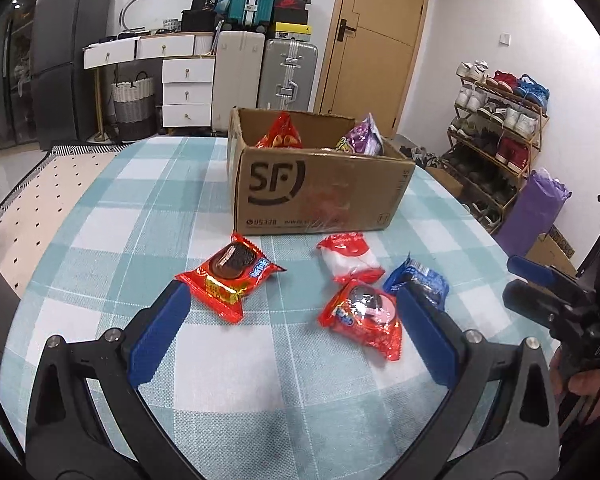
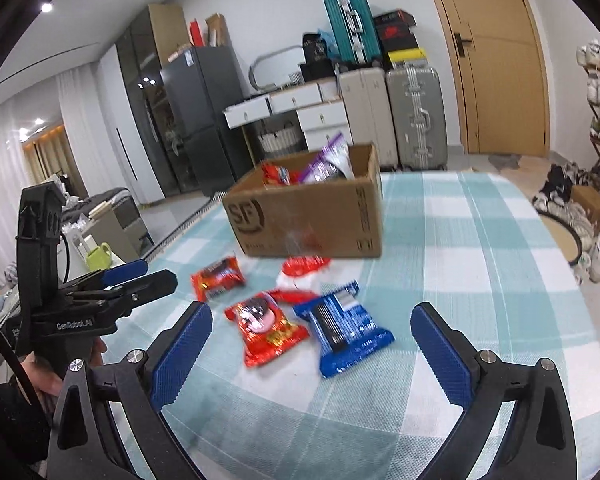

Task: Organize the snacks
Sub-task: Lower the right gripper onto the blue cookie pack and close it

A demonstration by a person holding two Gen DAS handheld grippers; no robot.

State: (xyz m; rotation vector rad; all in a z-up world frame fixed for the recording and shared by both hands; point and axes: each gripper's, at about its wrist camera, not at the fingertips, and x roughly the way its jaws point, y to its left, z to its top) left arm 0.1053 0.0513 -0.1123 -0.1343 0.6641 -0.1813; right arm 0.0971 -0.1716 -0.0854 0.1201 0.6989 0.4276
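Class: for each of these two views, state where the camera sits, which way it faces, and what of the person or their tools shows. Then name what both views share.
Left wrist: sits on the left hand-held gripper, looking down across the checked table toward the cardboard box; its open blue fingers show, with the right hand-held gripper at the right edge.
Right wrist: sits on the right hand-held gripper, facing the same box; its open fingers show, the left hand-held gripper at left.
Shared: box, table, blue snack packet, each other's gripper.

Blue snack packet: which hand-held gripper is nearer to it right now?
Right. The right hand-held gripper is open with the blue snack packet lying just ahead between its fingers; the left hand-held gripper faces the red packets, the blue one beside its right finger.
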